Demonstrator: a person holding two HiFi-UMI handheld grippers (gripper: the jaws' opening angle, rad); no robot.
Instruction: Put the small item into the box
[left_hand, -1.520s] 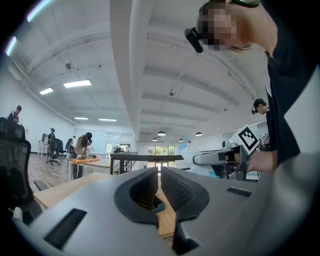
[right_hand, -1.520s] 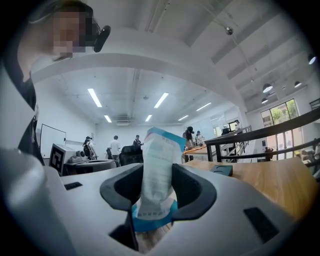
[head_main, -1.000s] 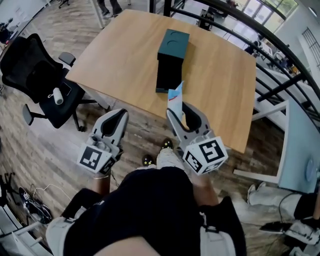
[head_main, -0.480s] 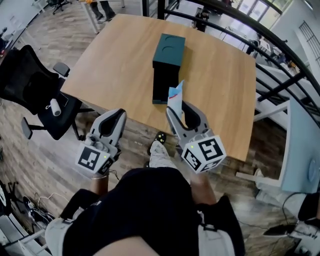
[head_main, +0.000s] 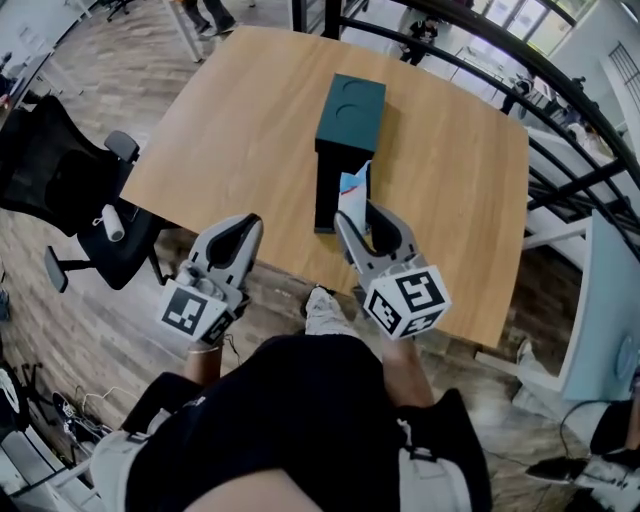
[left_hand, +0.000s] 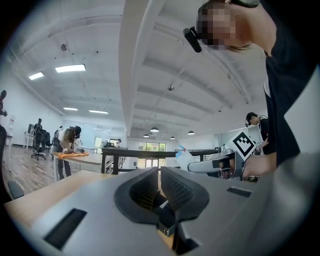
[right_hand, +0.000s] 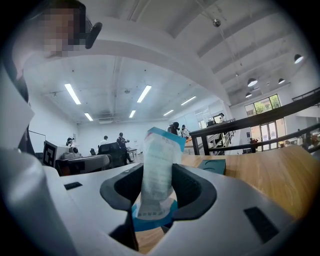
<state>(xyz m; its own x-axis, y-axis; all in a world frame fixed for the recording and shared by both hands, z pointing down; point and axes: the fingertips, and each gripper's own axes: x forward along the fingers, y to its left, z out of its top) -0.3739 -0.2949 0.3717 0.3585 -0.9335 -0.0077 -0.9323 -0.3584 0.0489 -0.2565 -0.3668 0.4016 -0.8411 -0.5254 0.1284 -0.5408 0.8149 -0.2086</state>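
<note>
My right hand-held gripper (head_main: 369, 223), clamped on the small sachet (head_main: 352, 192), has moved forward so the sachet is now over the near end of the box (head_main: 349, 105), almost ready for release, while my left hand-held gripper (head_main: 240, 228), closed on nothing, waits left of the box.

I stand in an open-plan office — black swivel chair (head_main: 60, 180) beside my wooden table (head_main: 240, 120), strip lights (left_hand: 70, 68) overhead.

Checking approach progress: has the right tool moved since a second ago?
Yes: the right tool has advanced farther over the table, its sachet now alongside the box.
</note>
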